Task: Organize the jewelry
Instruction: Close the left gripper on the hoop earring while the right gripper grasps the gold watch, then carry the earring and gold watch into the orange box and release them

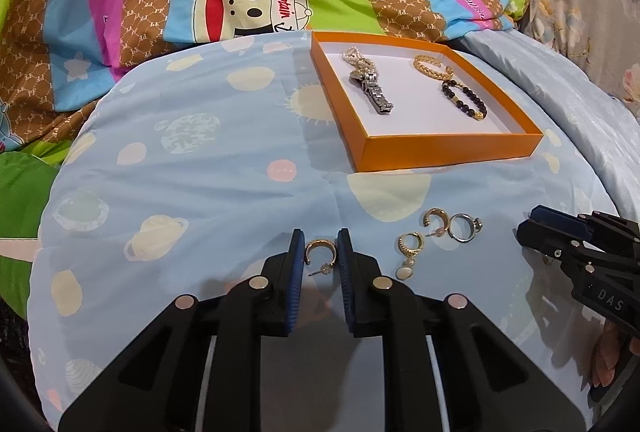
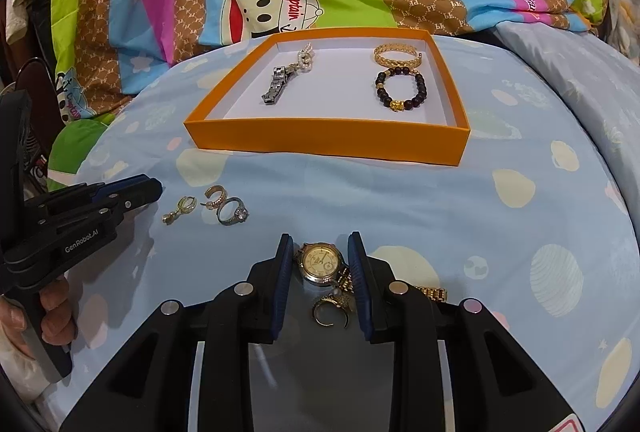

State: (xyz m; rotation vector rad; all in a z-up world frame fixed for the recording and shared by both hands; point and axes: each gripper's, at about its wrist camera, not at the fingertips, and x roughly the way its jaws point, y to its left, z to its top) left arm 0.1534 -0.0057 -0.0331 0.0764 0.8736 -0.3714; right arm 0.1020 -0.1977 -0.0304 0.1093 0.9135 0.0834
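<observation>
I am pinching the gold hoop earring (image 1: 319, 257) in the left hand-held gripper (image 1: 321, 246) and the gold watch (image 2: 320, 264) in the right hand-held gripper (image 2: 320, 252), both needing lifting into the orange tray (image 1: 448, 148).

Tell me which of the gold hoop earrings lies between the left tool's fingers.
The plain gold hoop earring, alone between the left tool fingers. The other hoops lie apart, beside the silver ring.

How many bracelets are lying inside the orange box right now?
2, both at the right end of the orange box: a gold woven bracelet at the back and a dark beaded bracelet just in front of it. The pieces at the left end look like other jewelry.
</observation>
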